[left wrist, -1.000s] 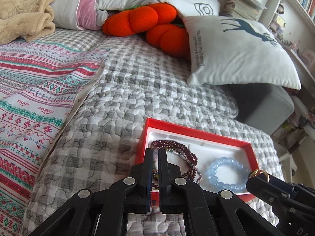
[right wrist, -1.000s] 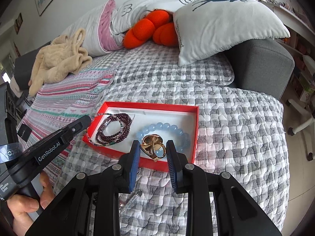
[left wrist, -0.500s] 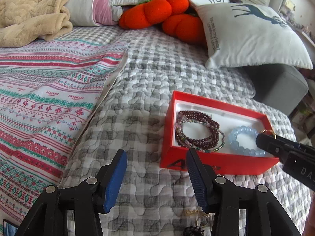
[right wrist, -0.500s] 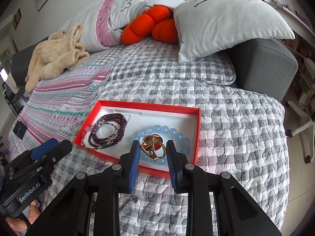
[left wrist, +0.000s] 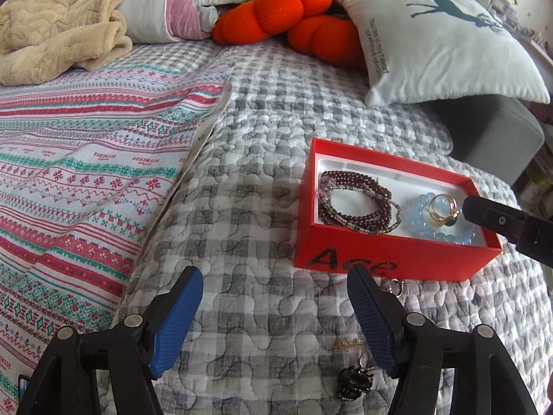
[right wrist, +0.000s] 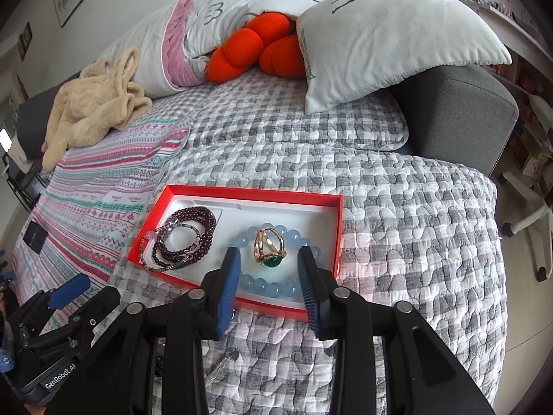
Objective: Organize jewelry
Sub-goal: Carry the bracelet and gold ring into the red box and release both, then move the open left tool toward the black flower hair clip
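A red jewelry box sits on the grey checked quilt. Inside lie dark red bead bracelets, a pale blue bead bracelet and a gold ring with a green stone resting on the blue beads. My right gripper is open, its fingers either side of the ring, not touching it. My left gripper is wide open and empty over the quilt in front of the box. Small loose pieces lie on the quilt: a dark charm, a gold piece and a ring.
A striped blanket covers the left of the bed. A deer pillow, orange plush and beige blanket lie at the back. A grey sofa arm stands right. A clear packet lies near my right gripper.
My right gripper opened and released the gold ring, which now lies on the blue bracelet in the box. My left gripper opened wide and pulled back from the box.
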`<move>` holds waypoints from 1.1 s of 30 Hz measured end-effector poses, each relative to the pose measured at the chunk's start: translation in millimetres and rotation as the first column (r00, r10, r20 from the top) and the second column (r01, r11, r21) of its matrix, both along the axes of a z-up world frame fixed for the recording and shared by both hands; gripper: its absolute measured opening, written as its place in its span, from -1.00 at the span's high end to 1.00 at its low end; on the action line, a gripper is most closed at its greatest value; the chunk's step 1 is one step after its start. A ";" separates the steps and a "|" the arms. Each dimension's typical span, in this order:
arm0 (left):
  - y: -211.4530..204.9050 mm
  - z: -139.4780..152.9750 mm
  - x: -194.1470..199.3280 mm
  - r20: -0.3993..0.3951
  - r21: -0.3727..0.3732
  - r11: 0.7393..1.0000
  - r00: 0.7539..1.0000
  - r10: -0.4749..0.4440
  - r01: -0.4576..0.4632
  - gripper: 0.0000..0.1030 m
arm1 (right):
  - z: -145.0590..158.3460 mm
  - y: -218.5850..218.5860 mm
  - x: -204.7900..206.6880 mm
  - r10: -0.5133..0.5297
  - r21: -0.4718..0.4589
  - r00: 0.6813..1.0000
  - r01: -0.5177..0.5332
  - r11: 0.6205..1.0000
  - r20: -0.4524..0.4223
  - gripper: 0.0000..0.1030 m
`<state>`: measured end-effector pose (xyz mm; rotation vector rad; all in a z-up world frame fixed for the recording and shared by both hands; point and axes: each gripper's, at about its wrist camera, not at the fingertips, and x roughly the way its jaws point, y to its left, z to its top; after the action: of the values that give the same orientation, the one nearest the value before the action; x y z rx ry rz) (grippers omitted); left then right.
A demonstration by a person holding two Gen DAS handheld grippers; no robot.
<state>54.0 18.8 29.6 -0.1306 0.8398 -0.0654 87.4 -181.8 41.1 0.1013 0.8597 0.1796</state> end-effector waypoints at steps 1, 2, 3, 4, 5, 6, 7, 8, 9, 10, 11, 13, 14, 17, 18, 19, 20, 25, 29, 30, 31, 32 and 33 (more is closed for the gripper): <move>-0.3 0.2 -1.9 -0.001 0.003 1.000 1.000 -0.003 0.003 -0.51 | 2.1 -1.3 -2.5 -0.002 0.006 1.000 0.002 1.000 0.006 -0.08; -0.5 0.0 -4.2 -0.004 0.008 1.000 1.000 -0.004 0.004 -0.59 | 4.4 -2.5 -5.8 -0.002 0.009 1.000 0.002 1.000 0.014 -0.11; -0.5 -0.3 -6.9 -0.006 0.016 1.000 1.000 -0.002 0.002 -0.65 | 6.3 -3.7 -9.3 0.000 0.008 1.000 0.000 1.000 0.017 -0.12; -0.7 -0.9 -10.0 -0.007 0.024 1.000 1.000 0.001 -0.001 -0.68 | 7.7 -5.2 -13.0 -0.001 0.006 1.000 0.001 1.000 0.016 -0.12; -1.3 -1.5 -13.3 -0.009 0.033 0.999 1.000 0.002 -0.002 -0.74 | 8.4 -6.9 -17.0 -0.005 0.005 1.000 0.004 1.000 0.012 -0.12; -1.5 -2.6 -16.7 -0.011 0.044 0.999 1.000 0.004 -0.003 -0.77 | 8.8 -8.6 -21.6 -0.009 0.004 1.000 0.009 1.000 0.008 -0.13; -1.6 -3.9 -20.5 -0.014 0.057 0.998 1.000 0.008 -0.007 -0.78 | 8.4 -10.2 -26.5 -0.011 0.000 1.000 0.011 1.000 0.004 -0.14; -1.4 -5.2 -24.1 -0.017 0.069 0.998 1.000 0.008 -0.007 -0.79 | 7.5 -10.7 -31.5 -0.011 -0.011 1.000 0.011 1.000 -0.002 -0.15; -1.1 -6.3 -28.1 -0.019 0.081 0.997 1.000 0.006 -0.005 -0.80 | 6.3 -10.7 -36.6 -0.011 -0.026 1.000 0.011 1.000 -0.006 -0.19; -0.7 -7.5 -32.4 -0.020 0.093 0.996 1.000 0.007 -0.005 -0.81 | 4.8 -10.6 -41.9 -0.013 -0.038 1.000 0.012 0.999 -0.010 -0.25; 0.1 -8.9 -36.7 -0.021 0.104 0.995 1.000 0.008 -0.005 -0.82 | 3.0 -10.2 -47.5 -0.012 -0.047 1.000 0.011 0.999 -0.015 -0.28; 2.5 -11.8 -45.7 -0.027 0.112 0.994 1.000 -0.003 0.005 -0.84 | -1.1 -8.5 -58.8 -0.004 -0.063 1.000 0.002 0.998 -0.026 -0.35; 4.1 -13.4 -49.2 -0.032 0.110 0.994 0.999 -0.014 0.017 -0.85 | -3.3 -7.5 -64.2 0.000 -0.071 1.000 -0.002 0.997 -0.031 -0.36; 11.9 -19.2 -57.9 -0.042 0.102 0.994 0.998 -0.037 0.041 -0.85 | -10.6 -3.8 -80.7 0.016 -0.085 0.999 -0.020 0.996 -0.048 -0.39; 15.2 -21.6 -60.3 -0.040 0.106 0.993 0.998 -0.038 0.042 -0.85 | -13.7 -3.1 -85.2 0.017 -0.087 0.998 -0.022 0.996 -0.055 -0.40; 18.5 -24.6 -62.4 -0.038 0.113 0.993 0.999 -0.038 0.043 -0.85 | -17.1 -2.3 -89.4 0.018 -0.088 0.998 -0.023 0.996 -0.063 -0.41; 21.3 -28.1 -64.2 -0.038 0.119 0.992 0.998 -0.040 0.044 -0.85 | -20.9 -1.8 -93.3 0.018 -0.088 0.997 -0.024 0.996 -0.073 -0.41; 28.3 -46.6 -66.8 -0.055 0.128 0.991 0.998 -0.041 0.048 -0.85 | -39.8 0.9 -106.0 0.017 -0.111 0.993 -0.030 0.993 -0.116 -0.41; 18.4 -53.7 -67.0 -0.073 0.132 0.987 0.994 -0.085 0.094 -0.85 | -46.8 -0.7 -108.2 0.003 -0.122 0.992 -0.018 0.992 -0.126 -0.41; 14.8 -54.0 -67.1 -0.073 0.129 0.986 0.992 -0.101 0.110 -0.85 | -47.7 -1.3 -108.0 0.001 -0.122 0.992 -0.017 0.992 -0.127 -0.41; 11.4 -54.1 -67.1 -0.076 0.124 0.984 0.990 -0.116 0.125 -0.85 | -48.6 -1.1 -107.5 0.001 -0.124 0.992 -0.017 0.992 -0.128 -0.41; 8.5 -54.0 -67.5 -0.076 0.117 0.983 0.988 -0.131 0.139 -0.85 | -49.1 -1.2 -107.1 -0.001 -0.127 0.992 -0.015 0.992 -0.128 -0.41; 6.0 -54.1 -67.9 -0.075 0.109 0.982 0.986 -0.147 0.154 -0.85 | -49.3 -1.7 -106.5 -0.005 -0.129 0.992 -0.012 0.992 -0.127 -0.41</move>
<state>-13.9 24.9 -24.6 0.0390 0.9175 -0.1555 -19.2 -183.5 -8.2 -0.0106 0.9966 0.1207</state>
